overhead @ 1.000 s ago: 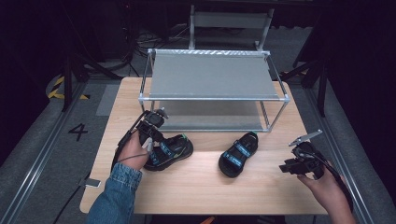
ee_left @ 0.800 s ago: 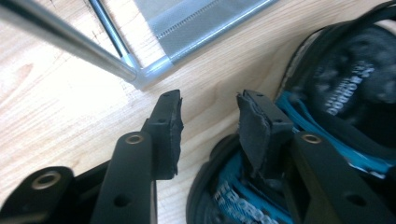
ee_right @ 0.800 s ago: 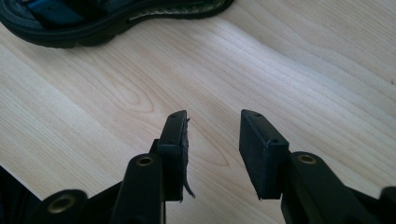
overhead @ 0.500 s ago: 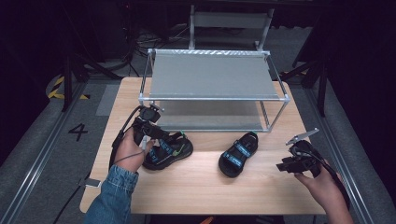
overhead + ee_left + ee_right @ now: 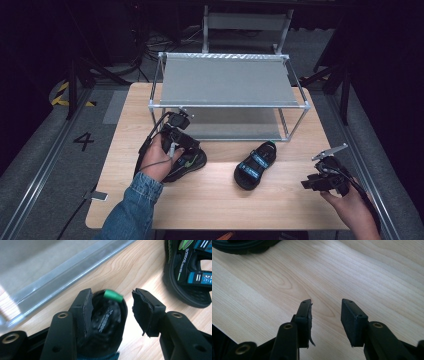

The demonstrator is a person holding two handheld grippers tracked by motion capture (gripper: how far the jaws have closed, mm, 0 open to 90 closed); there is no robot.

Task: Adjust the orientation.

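Two black sandals lie on the wooden table (image 5: 210,205) in front of a metal rack. The left sandal (image 5: 189,162), with green trim, sits under my left gripper (image 5: 187,147). In the left gripper view its end with a green tab (image 5: 113,295) lies between the spread jaws of the left gripper (image 5: 111,305); one pad touches it, the other stands apart. The right sandal (image 5: 255,165), with blue straps, lies free and appears again as the right sandal (image 5: 190,272). My right gripper (image 5: 306,182) hovers open at the table's right edge, the right gripper (image 5: 325,305) over bare wood.
A two-shelf metal rack (image 5: 227,82) with grey shelves stands at the back middle of the table; its lower rail (image 5: 62,275) runs close beside the left gripper. A sandal's sole edge (image 5: 244,246) shows far ahead of the right gripper. Cables trail off the table's left.
The left hand and gripper have shifted slightly over the green-trimmed sandal, which stays about where it was. The right gripper has drifted a little towards the table.
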